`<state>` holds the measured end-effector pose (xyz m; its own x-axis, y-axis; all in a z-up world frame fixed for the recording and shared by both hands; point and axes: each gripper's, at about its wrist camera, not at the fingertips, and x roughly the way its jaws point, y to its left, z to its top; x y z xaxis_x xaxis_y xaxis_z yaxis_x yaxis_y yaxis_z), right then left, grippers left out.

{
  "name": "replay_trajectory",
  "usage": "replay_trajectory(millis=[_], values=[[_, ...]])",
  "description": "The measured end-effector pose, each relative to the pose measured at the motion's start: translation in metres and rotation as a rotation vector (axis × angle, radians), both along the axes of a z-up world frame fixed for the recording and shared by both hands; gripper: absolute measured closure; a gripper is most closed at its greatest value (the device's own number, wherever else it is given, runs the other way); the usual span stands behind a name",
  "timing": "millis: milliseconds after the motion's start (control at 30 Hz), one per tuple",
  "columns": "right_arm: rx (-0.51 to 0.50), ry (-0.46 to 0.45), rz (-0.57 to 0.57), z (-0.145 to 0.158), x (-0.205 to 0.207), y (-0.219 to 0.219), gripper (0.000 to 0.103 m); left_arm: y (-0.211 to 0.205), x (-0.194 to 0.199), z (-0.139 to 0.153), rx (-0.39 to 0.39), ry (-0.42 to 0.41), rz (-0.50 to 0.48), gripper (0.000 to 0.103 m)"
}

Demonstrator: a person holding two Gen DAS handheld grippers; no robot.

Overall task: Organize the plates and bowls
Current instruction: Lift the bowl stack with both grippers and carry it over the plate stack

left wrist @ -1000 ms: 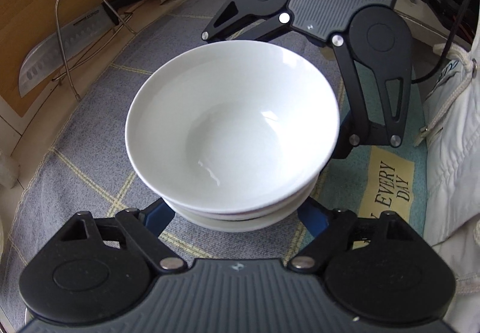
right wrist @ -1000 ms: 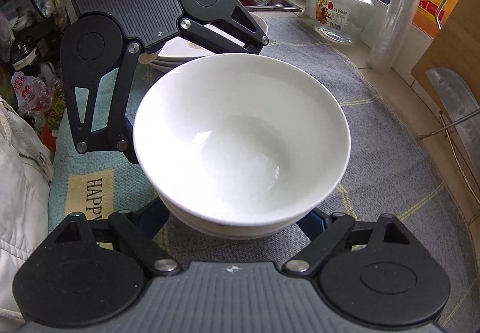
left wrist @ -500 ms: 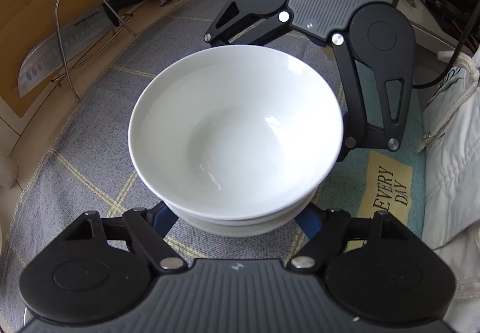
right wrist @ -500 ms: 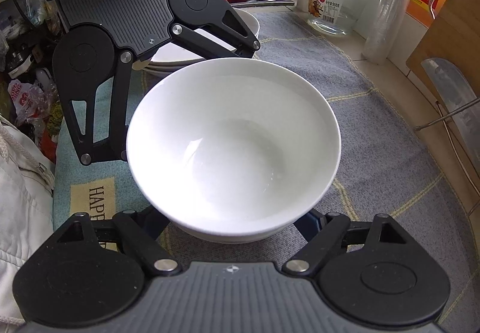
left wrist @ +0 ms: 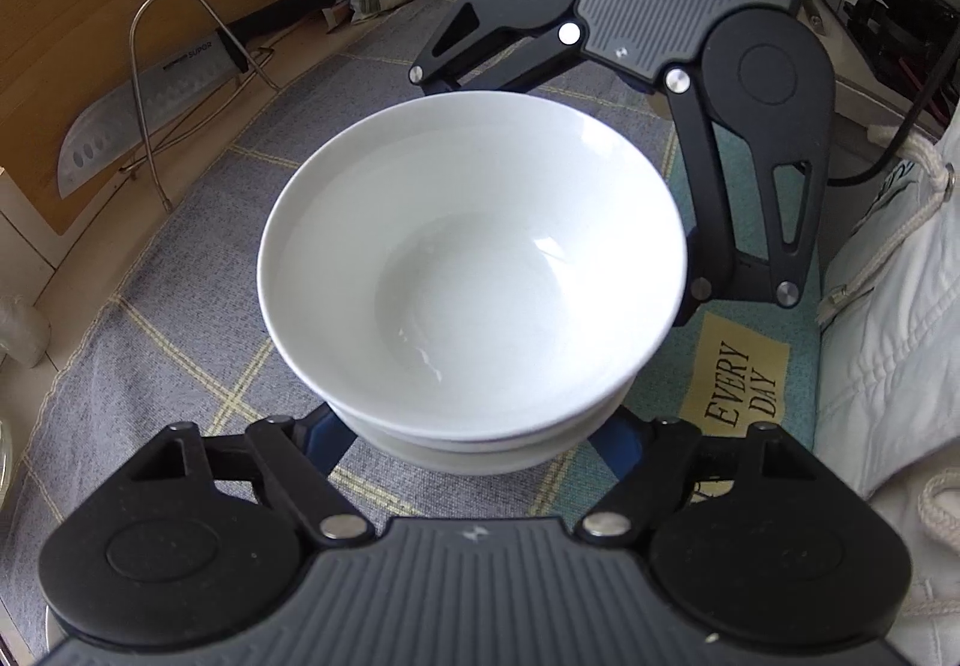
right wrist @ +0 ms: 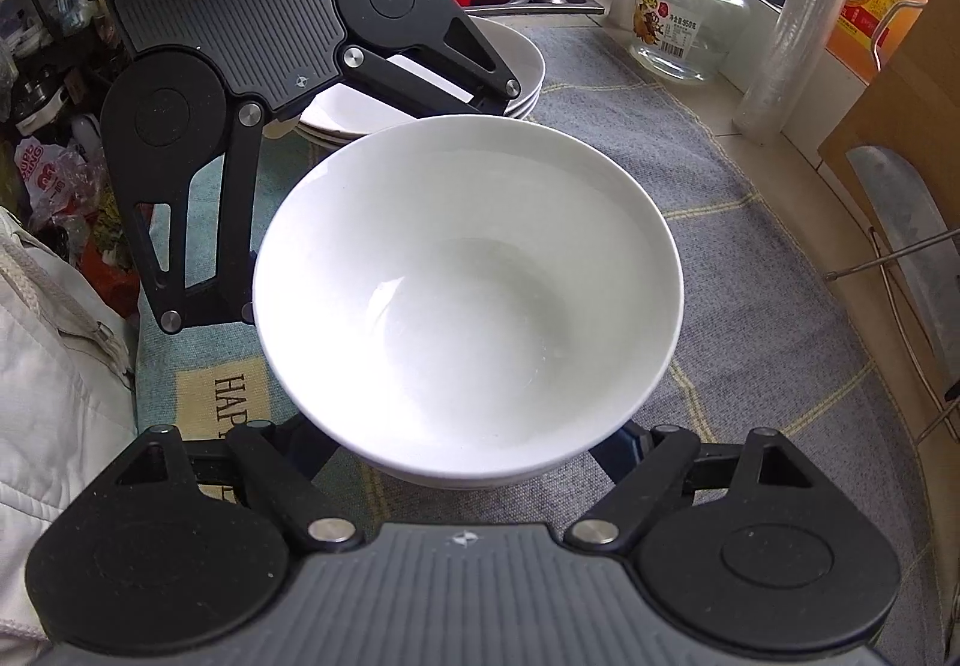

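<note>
1. The left gripper (left wrist: pixel 474 438) and right gripper (right wrist: pixel 474 444) are clamping the stacked white bowls (left wrist: pixel 474 270) from opposite sides above the grey mat (left wrist: pixel 180 306) on the worktop.
2. A stack of plates (right wrist: pixel 522 66) is sitting just behind the bowls.
3. A glass jar (right wrist: pixel 690 18) and a cleaver (left wrist: pixel 144 114) on its wire rack (left wrist: pixel 150 66) are standing well apart.

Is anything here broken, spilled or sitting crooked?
Nothing is broken or spilled. The top bowl sits slightly off-centre in the bowl beneath, whose rim shows only at the near side.
</note>
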<state>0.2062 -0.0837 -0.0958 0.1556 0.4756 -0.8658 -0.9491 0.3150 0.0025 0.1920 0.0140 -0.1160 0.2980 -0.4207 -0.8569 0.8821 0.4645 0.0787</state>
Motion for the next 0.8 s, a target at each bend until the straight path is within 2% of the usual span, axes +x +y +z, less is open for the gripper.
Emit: replay_trajectory(millis=[367,800], values=[[-0.013,-0.051,0.046,0.02,-0.006,0.035,0.014,0.04,-0.022,0.02,-0.017,-0.056,0.046,0.022],[-0.021,-0.117,0.142,0.041,0.004,0.119,0.014,0.116,-0.03,0.044,-0.022,-0.123,0.139,0.022]])
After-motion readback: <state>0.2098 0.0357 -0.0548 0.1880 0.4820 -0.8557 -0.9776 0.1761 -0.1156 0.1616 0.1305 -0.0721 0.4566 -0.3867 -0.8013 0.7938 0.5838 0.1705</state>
